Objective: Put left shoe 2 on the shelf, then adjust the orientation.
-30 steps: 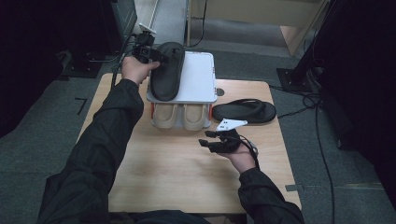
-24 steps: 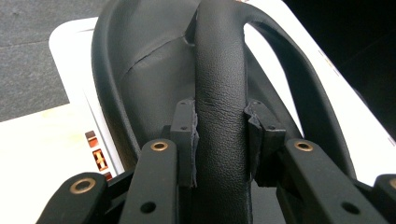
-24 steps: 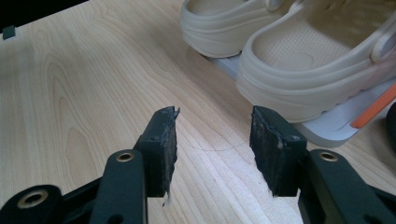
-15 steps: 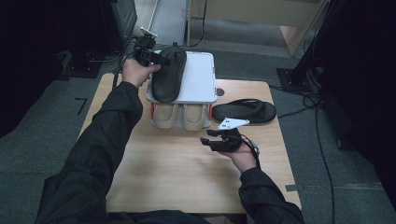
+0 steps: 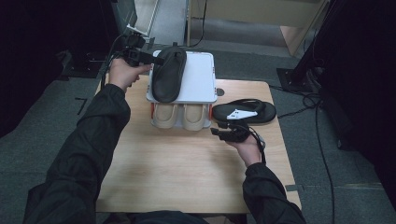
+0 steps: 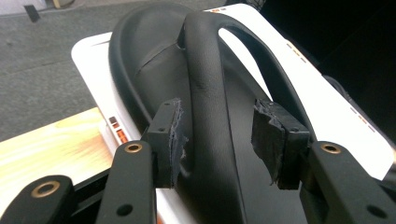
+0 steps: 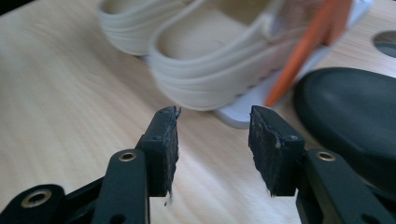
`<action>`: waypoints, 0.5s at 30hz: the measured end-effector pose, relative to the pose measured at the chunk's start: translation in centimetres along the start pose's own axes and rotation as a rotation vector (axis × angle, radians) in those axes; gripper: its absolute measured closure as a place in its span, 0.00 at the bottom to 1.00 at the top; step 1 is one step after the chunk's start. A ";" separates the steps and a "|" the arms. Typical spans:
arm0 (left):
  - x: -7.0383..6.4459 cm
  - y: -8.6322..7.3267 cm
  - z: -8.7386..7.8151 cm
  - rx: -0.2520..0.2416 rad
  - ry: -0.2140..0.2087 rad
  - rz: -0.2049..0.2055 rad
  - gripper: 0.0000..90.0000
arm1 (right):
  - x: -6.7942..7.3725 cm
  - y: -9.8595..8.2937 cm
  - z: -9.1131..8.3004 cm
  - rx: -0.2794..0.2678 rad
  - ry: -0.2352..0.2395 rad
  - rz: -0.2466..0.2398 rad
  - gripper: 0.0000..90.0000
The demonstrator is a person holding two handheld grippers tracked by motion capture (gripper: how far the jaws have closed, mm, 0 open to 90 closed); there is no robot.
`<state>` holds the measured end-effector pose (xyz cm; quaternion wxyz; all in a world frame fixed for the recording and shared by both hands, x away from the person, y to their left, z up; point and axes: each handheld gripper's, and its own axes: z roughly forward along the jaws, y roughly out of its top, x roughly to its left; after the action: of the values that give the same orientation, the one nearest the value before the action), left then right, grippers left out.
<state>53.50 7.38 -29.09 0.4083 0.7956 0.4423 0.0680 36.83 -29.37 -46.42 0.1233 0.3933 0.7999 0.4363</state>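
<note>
- left gripper (image 5: 156, 59) at the far left of the white shoe rack (image 5: 201, 77); jaws apart, straddling the strap of the black sandal (image 6: 205, 116) without pinching it. pads (image 6: 170, 135) stand off each side of the strap.
- that sandal lies sole-down on the rack's top shelf (image 5: 169, 72), toe toward the far edge, angled a little across the shelf.
- its mate, the second black sandal (image 5: 245, 111), sits on the wooden table (image 5: 177, 177) just right of the rack, a white tag on its strap.
- right gripper (image 5: 223, 134) hovers low over the table near that sandal's heel end (image 7: 350, 116), jaws apart, nothing between them.
- beige shoes (image 5: 180, 116) occupy the lower shelf.
- judgement: back the left gripper straight out along the strap so a pad does not drag the sandal off square.
- judgement: take the second sandal by its strap, probably near the toe post; the strap is hard to read from the right gripper view.
</note>
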 end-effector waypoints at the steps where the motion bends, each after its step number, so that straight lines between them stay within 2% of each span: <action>1: 0.1 -0.1 -0.2 0.002 -0.001 0.001 0.58 | -0.3 0.0 0.0 -0.001 -0.004 0.009 0.59; 5: 0.5 -0.5 -0.9 -0.011 -0.001 -0.009 0.57 | -1.1 0.3 0.2 -0.002 -0.034 0.019 0.61; 6: 0.7 -0.6 -1.1 -0.014 0.003 -0.013 0.57 | -1.5 0.5 0.2 -0.001 -0.049 0.008 0.62; 11: 1.4 -1.3 -1.7 -0.012 0.005 -0.025 0.57 | -3.1 1.0 0.6 -0.014 -0.085 0.033 0.63; 15: 1.7 -2.1 -2.5 -0.015 0.017 -0.015 0.56 | -4.3 1.3 0.4 -0.024 -0.106 0.048 0.65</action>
<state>52.02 10.70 -29.37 0.4109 0.7885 0.4514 0.0751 40.60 -31.89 -46.26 0.1597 0.4336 0.7773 0.4269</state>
